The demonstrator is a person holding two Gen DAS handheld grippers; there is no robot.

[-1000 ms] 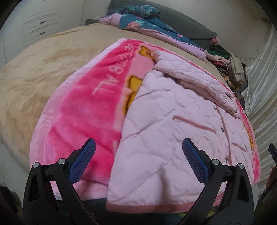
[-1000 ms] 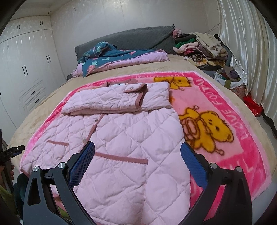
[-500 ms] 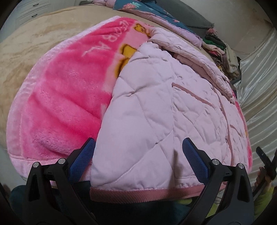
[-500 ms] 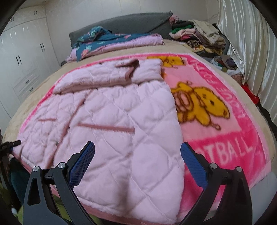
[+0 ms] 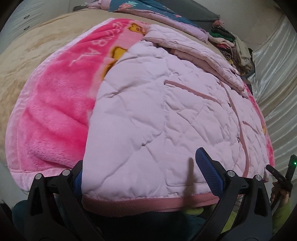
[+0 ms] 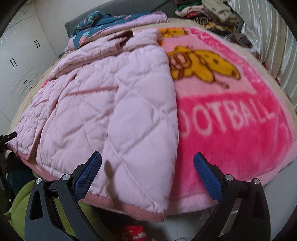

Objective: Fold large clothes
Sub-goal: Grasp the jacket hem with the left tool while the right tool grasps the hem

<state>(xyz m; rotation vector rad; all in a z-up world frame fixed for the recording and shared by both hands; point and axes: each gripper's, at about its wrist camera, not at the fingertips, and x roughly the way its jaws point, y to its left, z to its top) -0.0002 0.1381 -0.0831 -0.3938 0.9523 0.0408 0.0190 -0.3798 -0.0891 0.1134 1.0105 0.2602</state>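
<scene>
A pale pink quilted jacket [image 5: 167,115] lies flat on a bright pink fleece blanket [image 5: 53,115], its sleeves folded across the top. Its ribbed hem [image 5: 148,203] hangs over the bed's near edge. My left gripper [image 5: 146,178] is open and straddles the jacket's left bottom corner, with the left finger partly under the cloth. In the right wrist view the jacket [image 6: 104,115] fills the left half. My right gripper [image 6: 148,176] is open and straddles the right bottom corner at the hem [image 6: 133,207].
The blanket [image 6: 232,126] shows a yellow bear and white lettering. A folded dark floral quilt [image 6: 104,22] and a clothes pile [image 6: 206,13] lie at the bed's far end. White wardrobes [image 6: 20,61] stand left, curtains [image 6: 274,39] right.
Both grippers have moved down and closer to the jacket's bottom hem. Each now has its open fingers on either side of a bottom corner.
</scene>
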